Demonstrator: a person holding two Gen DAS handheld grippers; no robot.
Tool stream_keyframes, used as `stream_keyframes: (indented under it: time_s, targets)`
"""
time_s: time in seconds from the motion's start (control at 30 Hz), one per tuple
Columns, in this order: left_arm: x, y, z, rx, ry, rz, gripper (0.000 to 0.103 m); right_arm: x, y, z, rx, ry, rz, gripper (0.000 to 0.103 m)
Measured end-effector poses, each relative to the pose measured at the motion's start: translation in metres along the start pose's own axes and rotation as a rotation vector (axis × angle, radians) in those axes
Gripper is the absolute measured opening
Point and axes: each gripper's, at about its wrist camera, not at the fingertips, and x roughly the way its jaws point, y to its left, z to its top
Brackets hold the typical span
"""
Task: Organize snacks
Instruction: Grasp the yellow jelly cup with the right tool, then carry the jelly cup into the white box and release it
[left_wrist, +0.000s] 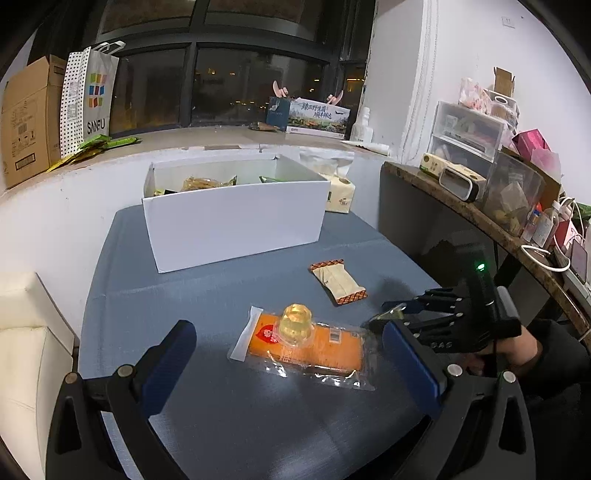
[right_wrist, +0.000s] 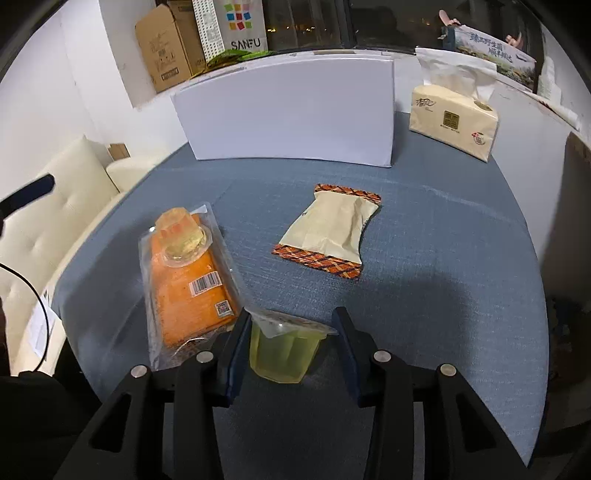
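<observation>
My right gripper (right_wrist: 290, 343) is shut on a yellow-green jelly cup (right_wrist: 282, 349), held just above the blue table. In the left wrist view that gripper (left_wrist: 391, 314) is at the right, by the orange packet's end. My left gripper (left_wrist: 291, 350) is open and empty, its fingers either side of an orange snack packet (left_wrist: 306, 350) with a second jelly cup (left_wrist: 295, 323) on top. The packet (right_wrist: 192, 291) and that cup (right_wrist: 181, 232) also show in the right wrist view. A cream wrapped snack (left_wrist: 338, 282) (right_wrist: 328, 230) lies alone. A white box (left_wrist: 232, 218) (right_wrist: 288, 114) behind holds several snacks.
A tissue pack (left_wrist: 340, 190) (right_wrist: 456, 118) stands right of the box. A cream sofa (left_wrist: 26, 332) is at the left, a cluttered side shelf (left_wrist: 491, 192) at the right. A cardboard box (left_wrist: 29, 118) and a paper bag (left_wrist: 88, 99) stand on the window ledge.
</observation>
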Motion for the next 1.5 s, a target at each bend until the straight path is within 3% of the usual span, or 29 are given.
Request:
stream_keyframes:
  time_s: [0.27,0.43,0.6,0.63,0.67,0.7,0.73,0.77,1.17,1.37,1.5]
  targets:
    - [0.040,-0.012,0.003,0.068,0.080,-0.034,0.103,-0.040,-0.015,-0.004,0.059,-0.095,0.003,0.046]
    - [0.089,-0.018,0.007,0.122,0.146,-0.044,0.103,-0.069,-0.023,-0.008,0.090,-0.152,-0.009,0.046]
    - [0.131,-0.010,0.002,0.104,0.226,-0.034,0.102,-0.087,-0.024,-0.013,0.096,-0.180,-0.017,0.046]
    - [0.135,-0.008,0.001,0.103,0.227,-0.032,0.097,-0.088,-0.024,-0.014,0.098,-0.182,-0.017,0.046]
    - [0.137,-0.007,0.000,0.106,0.233,-0.041,0.069,-0.089,-0.025,-0.015,0.099,-0.182,-0.016,0.046]
    - [0.139,-0.007,-0.001,0.114,0.233,-0.034,0.053,-0.089,-0.026,-0.015,0.099,-0.180,-0.017,0.046]
    - [0.137,-0.006,-0.001,0.126,0.215,-0.009,0.036,-0.088,-0.026,-0.016,0.100,-0.178,-0.017,0.046]
    - [0.134,-0.003,0.000,0.108,0.207,-0.026,0.035,-0.087,-0.026,-0.017,0.101,-0.177,-0.015,0.046]
    - [0.065,0.023,0.016,0.010,0.008,-0.058,0.035,-0.082,-0.018,-0.017,0.080,-0.163,-0.006,0.046]
    - [0.039,0.036,0.052,0.011,-0.091,-0.043,0.035,-0.084,-0.009,0.009,0.036,-0.189,0.029,0.046]
    - [0.032,0.049,0.097,0.012,-0.161,-0.035,0.035,-0.086,-0.003,0.043,-0.009,-0.218,0.047,0.046]
